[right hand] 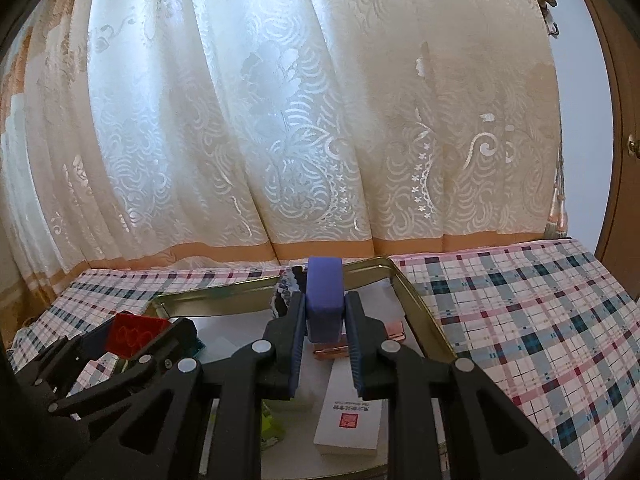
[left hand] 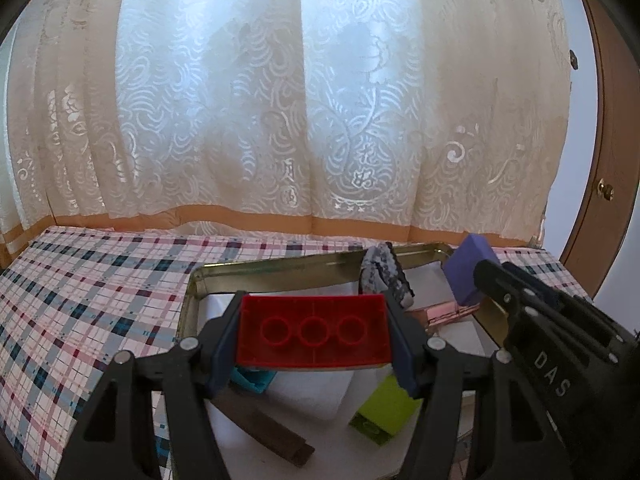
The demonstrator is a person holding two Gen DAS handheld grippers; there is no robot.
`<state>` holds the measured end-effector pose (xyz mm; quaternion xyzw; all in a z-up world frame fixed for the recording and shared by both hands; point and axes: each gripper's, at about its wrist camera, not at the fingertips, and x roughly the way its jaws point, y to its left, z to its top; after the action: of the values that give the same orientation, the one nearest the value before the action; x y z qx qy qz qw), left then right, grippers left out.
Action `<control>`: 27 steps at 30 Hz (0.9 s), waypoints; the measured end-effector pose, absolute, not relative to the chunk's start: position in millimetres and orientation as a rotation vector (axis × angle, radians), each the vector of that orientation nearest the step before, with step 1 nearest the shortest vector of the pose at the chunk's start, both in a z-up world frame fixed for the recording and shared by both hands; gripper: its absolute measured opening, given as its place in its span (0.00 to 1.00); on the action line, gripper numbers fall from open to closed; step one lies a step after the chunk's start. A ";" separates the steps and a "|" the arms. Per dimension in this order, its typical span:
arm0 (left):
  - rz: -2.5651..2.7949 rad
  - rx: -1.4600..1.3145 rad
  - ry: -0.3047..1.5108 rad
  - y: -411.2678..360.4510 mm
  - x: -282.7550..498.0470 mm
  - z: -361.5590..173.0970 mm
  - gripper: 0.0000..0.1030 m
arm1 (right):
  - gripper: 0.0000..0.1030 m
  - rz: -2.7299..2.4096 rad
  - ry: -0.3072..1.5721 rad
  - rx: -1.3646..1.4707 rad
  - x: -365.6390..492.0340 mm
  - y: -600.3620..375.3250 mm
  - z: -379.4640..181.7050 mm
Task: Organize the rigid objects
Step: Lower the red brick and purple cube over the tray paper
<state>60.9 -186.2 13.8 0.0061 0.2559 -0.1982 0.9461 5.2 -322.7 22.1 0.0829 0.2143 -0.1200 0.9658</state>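
A red block is sitting clamped between the fingers of the left claw, its hollow underside with three rings facing the camera, and it is hanging over the near left part of a gold metal tray. A purple block is being pinched on its two sides by the right claw, whose fingers are standing narrow, and it is hovering over the far middle of the tray. Inside the tray, a green block is lying near the front, a brown block is lying to its left, and a blue piece is peeking out under the red block. A pink box is resting toward the tray's far right, and a speckled grey thing is leaning against the far wall. A white box with a red stamp is lying in the tray's near right part. The tray is sitting on a checked tablecloth covering the tabletop, with a cream curtain hanging behind it.
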 end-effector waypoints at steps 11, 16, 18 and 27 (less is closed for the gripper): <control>-0.406 0.022 0.531 -189.3 63.3 11.4 0.62 | 0.21 -0.259 0.447 0.173 11.7 -330.7 21.4; -0.390 0.039 0.523 -195.0 65.2 17.3 0.62 | 0.21 -0.277 0.454 0.197 18.7 -342.5 21.5; -0.382 0.041 0.531 -199.1 68.1 20.3 0.62 | 0.21 -0.276 0.459 0.208 24.2 -346.6 21.4; -0.309 0.094 0.615 -214.6 90.8 19.3 0.62 | 0.21 -0.281 0.524 0.202 50.0 -364.7 12.3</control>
<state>90.8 -214.6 19.3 0.0462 0.3012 -0.1513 0.9404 50.0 -364.7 12.3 0.0992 0.2577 -0.1384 0.9511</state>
